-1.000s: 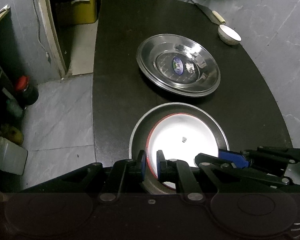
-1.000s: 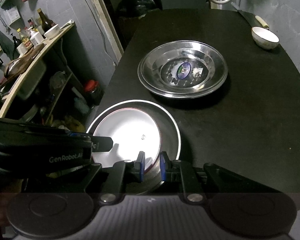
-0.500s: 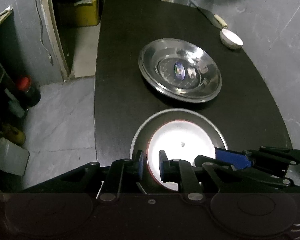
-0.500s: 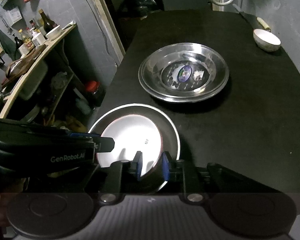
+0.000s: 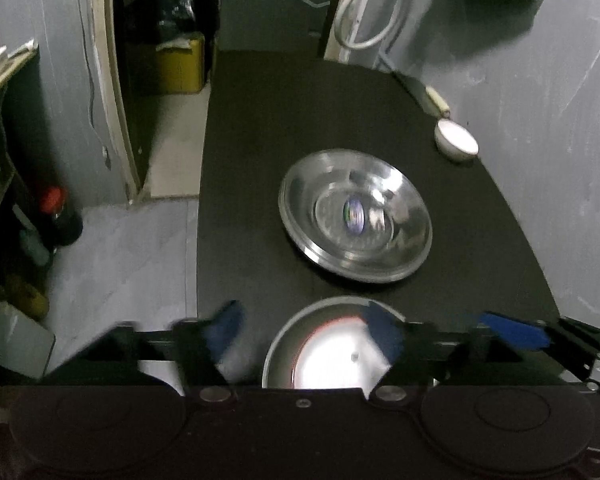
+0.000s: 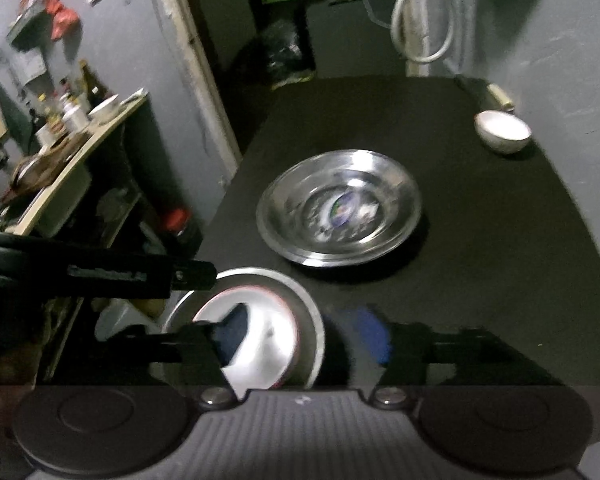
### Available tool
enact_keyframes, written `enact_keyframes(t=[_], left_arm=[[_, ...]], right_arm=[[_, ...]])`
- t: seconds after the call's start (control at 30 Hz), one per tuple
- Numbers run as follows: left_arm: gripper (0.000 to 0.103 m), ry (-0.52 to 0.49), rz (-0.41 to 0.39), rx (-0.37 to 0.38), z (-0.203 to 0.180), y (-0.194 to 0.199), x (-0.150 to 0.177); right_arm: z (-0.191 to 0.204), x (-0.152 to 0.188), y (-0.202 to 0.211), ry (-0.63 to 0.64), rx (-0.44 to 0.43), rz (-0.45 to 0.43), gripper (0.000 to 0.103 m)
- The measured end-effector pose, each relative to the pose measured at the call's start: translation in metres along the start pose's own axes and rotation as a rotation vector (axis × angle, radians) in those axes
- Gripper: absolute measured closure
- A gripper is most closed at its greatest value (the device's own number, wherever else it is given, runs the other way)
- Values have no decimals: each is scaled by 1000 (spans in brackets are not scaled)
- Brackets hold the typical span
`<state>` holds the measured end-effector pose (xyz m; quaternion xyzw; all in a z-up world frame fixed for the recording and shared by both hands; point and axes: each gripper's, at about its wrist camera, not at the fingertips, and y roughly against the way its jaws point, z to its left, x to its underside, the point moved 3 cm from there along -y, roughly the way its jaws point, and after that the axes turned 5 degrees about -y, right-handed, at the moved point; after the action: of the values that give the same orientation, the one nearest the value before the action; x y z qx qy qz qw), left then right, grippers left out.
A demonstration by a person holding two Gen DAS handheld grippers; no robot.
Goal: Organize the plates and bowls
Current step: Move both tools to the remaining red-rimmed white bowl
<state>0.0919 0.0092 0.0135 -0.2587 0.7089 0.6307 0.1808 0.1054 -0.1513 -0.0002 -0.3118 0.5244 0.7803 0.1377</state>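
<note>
A white red-rimmed plate (image 5: 332, 354) is seen nested in a steel plate (image 5: 278, 354) at the lower centre of both views. The jaws of the left gripper (image 5: 304, 330) and right gripper (image 6: 300, 334) are opening, their pads clear of its rim. A large steel dish (image 6: 340, 208) at mid-frame and a small white bowl (image 6: 502, 132) at upper right are judged still unstacked.

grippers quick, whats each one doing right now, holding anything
Left gripper: jaws opening, holding nothing; the red-rimmed plate sits free in the steel dish below.
Right gripper: jaws opening, holding nothing, above the same plate.
</note>
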Motion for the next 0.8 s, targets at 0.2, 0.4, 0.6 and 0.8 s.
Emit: enact_keyframes(t=[0.2, 0.4, 0.6, 0.8], left_arm=[[6, -8, -48, 11, -15, -10, -28], [1, -52, -62, 43, -44, -39, -66], [1, -94, -57, 57, -78, -80, -107], [1, -130, -30, 63, -108, -116, -135]], right_arm=[[-28, -22, 7, -43, 66, -49, 2], [-67, -46, 7, -88, 138, -77, 0], [-110, -68, -4, -120, 191, -60, 0], [-146, -87, -23, -153, 200, -55, 0]])
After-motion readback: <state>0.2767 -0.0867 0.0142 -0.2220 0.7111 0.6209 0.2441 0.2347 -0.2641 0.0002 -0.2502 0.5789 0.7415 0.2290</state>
